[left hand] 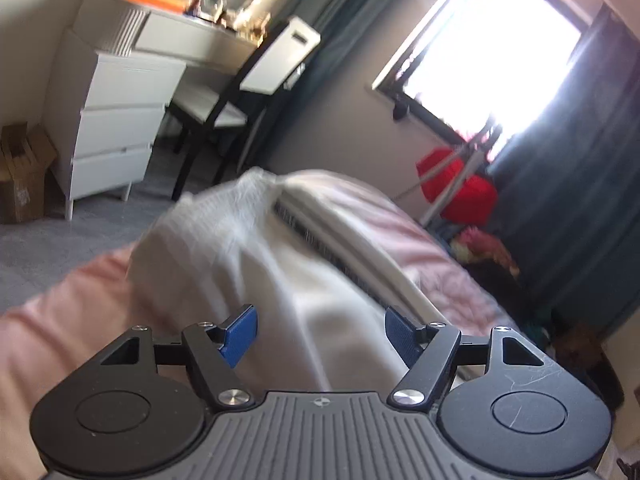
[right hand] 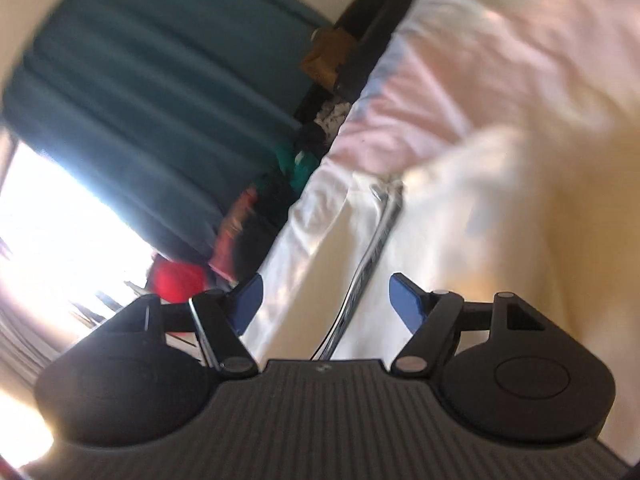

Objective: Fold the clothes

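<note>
A white garment (left hand: 248, 248) lies rumpled on the bed's pink cover (left hand: 60, 320), blurred at its far end. A dark striped band (left hand: 316, 236) runs along it. My left gripper (left hand: 320, 322) hangs just over the garment with its blue pads (left hand: 240, 336) wide apart and nothing pinched between them. In the right wrist view, which is tilted, the same white garment (right hand: 460, 240) and its striped band (right hand: 376, 240) stretch over the pink cover (right hand: 440, 80). My right gripper (right hand: 326, 294) is open above the cloth, its pads clear of it.
A white drawer unit (left hand: 116, 120), a desk and a chair (left hand: 240, 92) stand beyond the bed on grey carpet. A bright window (left hand: 492, 48) with teal curtains (left hand: 580, 200) is on the right. A red object (left hand: 460, 188) and clutter (right hand: 280, 184) lie beside the bed.
</note>
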A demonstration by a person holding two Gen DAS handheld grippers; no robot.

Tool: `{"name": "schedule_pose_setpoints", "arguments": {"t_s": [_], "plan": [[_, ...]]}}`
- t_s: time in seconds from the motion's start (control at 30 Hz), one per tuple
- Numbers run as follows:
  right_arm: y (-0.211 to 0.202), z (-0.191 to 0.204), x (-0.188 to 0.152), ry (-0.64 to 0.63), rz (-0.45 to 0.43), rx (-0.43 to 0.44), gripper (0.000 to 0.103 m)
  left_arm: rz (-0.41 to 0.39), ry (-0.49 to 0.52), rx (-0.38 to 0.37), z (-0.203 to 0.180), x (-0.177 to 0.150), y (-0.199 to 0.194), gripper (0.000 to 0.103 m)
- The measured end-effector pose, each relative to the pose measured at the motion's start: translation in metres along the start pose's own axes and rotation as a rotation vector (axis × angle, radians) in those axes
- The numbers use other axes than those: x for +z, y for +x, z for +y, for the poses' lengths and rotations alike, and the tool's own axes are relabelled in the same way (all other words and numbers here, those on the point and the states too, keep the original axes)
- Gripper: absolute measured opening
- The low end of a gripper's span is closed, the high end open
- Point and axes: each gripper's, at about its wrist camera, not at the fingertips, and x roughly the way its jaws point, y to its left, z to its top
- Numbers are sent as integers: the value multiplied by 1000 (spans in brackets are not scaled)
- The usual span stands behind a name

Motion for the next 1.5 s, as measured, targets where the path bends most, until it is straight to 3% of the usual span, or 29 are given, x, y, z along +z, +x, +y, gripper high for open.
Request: {"name": "schedule_pose_setpoints", "arguments": {"t_s": [0.13,0.27,0.37,0.43,0.57,0.67,0.73,0.77,0.8,0.83,1.0,1.17,1.4,1.5], "plan": [[-34,-18,-14,36,84,-19,73,68,-76,-34,10,-5,-10,76],[-30,-19,-14,78,244,14,72,118,-267,-53,43,-11,4,76],[-17,-15,-20,26,300,-10,71,144,-397,-59,68,-18,22,74],[-5,-18,-27,19,339,-77,69,116,-434,-69,78,-17,32,71],[10,-22,-34,-5,314,-114,65,47,-473,-56,84,-10,48,61],[23,-18,-28,-32,230,-107,65,4,-492,-10,86,-2,60,49],[35,-20,-20,-49,164,-108,62,-30,-483,13,87,2,64,29],[43,-21,-15,-73,134,-130,58,-54,-472,8,83,7,71,28],[50,-23,-11,-97,108,-157,43,-75,-469,-3,82,10,71,24],[56,-26,-7,-120,82,-184,35,-89,-471,-9,82,12,70,21],[59,-12,-7,-210,23,-201,19,-155,-446,-42,71,29,56,16],[22,11,2,-190,-28,-117,15,-185,-445,-75,69,34,19,15],[-36,18,13,-121,33,-72,15,-281,-451,-113,91,41,-70,14],[-63,19,15,-41,74,-42,15,-304,-464,-68,109,34,-102,15]]}}
